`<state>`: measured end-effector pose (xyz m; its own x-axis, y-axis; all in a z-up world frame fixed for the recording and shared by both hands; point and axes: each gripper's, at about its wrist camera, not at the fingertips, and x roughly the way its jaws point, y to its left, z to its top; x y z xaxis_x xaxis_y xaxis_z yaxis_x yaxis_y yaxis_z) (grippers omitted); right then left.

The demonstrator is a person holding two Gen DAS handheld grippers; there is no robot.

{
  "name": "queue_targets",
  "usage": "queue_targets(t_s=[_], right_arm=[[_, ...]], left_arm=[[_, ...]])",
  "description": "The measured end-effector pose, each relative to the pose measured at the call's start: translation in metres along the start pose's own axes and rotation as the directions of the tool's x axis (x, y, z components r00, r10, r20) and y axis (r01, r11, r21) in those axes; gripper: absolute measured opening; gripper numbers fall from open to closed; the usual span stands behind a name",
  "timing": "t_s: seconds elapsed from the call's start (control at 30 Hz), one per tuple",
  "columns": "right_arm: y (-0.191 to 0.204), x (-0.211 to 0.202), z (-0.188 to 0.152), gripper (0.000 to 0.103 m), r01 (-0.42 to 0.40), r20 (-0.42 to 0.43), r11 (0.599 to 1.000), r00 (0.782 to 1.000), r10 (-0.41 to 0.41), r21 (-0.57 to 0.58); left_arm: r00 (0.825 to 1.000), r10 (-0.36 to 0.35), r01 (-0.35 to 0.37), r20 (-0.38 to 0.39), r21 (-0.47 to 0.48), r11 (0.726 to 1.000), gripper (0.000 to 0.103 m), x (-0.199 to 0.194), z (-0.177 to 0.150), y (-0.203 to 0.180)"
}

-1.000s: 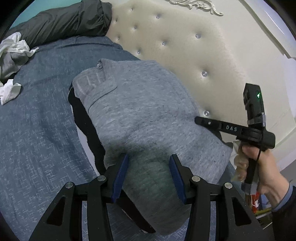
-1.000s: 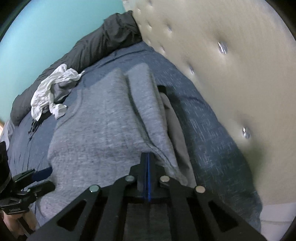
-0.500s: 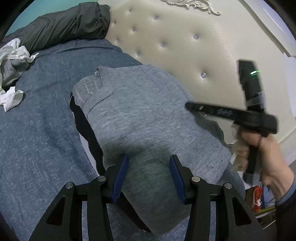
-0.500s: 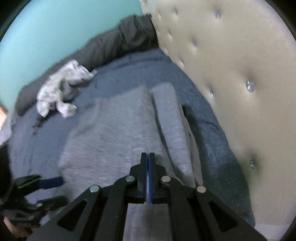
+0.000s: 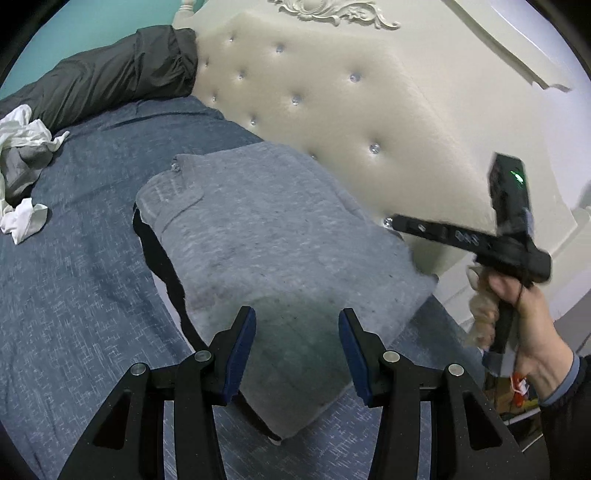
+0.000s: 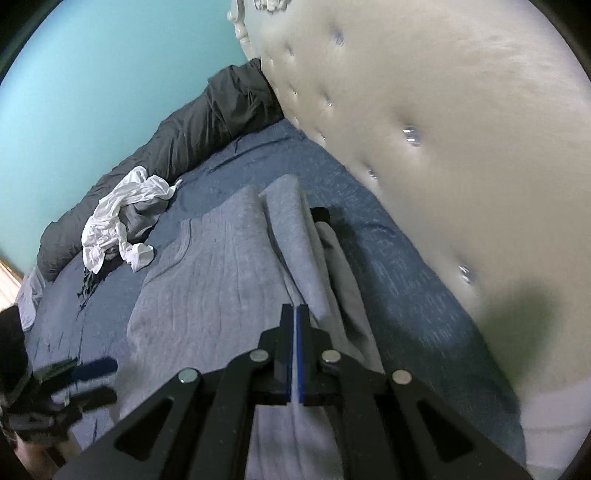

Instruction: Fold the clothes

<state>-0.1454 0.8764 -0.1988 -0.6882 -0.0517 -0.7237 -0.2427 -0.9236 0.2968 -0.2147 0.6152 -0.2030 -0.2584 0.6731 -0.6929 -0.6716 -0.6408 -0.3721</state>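
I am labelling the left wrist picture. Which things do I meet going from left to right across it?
White crumpled clothes → blue bedspread → folded grey garment → cream tufted headboard → right tongs, held in the person's hand.

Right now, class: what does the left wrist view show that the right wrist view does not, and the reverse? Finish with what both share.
Left wrist only: the carved crest on the headboard and the hand gripping the right hand-held gripper.
Right wrist only: the right hand-held gripper's blue pads pressed shut, and the grey garment's long side fold.
Both: the grey garment, blue bedspread, white crumpled clothes, dark duvet, tufted headboard.
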Motion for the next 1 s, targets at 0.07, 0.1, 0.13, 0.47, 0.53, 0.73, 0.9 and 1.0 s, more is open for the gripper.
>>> queue_targets(t_s=[0.07,0.1,0.13,0.47,0.53,0.73,0.9,1.0], right_arm=[[-0.004,-0.011,-0.014,0.000,0.002,0.016,1.000,1.000,-0.002,0.006],[-0.006,-0.014,-0.021,0.000,0.004,0.023,1.000,1.000,-0.005,0.015],[-0.008,-0.017,-0.030,0.000,0.008,0.028,1.000,1.000,-0.008,0.017],[-0.012,-0.013,-0.063,0.000,0.054,0.040,0.998,0.998,-0.054,0.012],[0.004,-0.019,-0.060,0.000,0.018,0.067,0.999,0.998,-0.016,-0.028],[0.037,-0.009,-0.064,0.000,0.021,0.043,0.993,0.999,-0.016,-0.119],[0.025,0.002,-0.070,0.000,0.060,0.021,0.997,0.998,-0.059,-0.057],[0.013,-0.001,-0.072,0.000,0.094,0.014,0.995,0.995,-0.094,-0.025]], left_arm=[[1.000,0.006,-0.006,-0.002,-0.003,1.000,0.051,0.001,-0.002,-0.001],[1.000,0.010,-0.010,-0.004,-0.004,1.000,0.051,0.002,-0.003,-0.002],[1.000,0.013,-0.013,-0.004,-0.007,1.000,0.051,0.003,-0.004,-0.001],[0.999,0.053,-0.053,-0.002,0.022,0.998,0.051,0.006,-0.014,-0.006],[0.999,0.054,-0.054,0.002,0.015,0.998,0.051,0.005,-0.015,-0.005],[0.998,0.055,-0.055,0.009,-0.003,0.998,0.051,0.005,-0.019,-0.005],[0.998,0.054,-0.054,0.007,-0.004,0.999,0.051,0.001,-0.020,-0.007],[0.999,0.048,-0.048,0.004,-0.011,0.999,0.051,-0.005,-0.021,-0.007]])
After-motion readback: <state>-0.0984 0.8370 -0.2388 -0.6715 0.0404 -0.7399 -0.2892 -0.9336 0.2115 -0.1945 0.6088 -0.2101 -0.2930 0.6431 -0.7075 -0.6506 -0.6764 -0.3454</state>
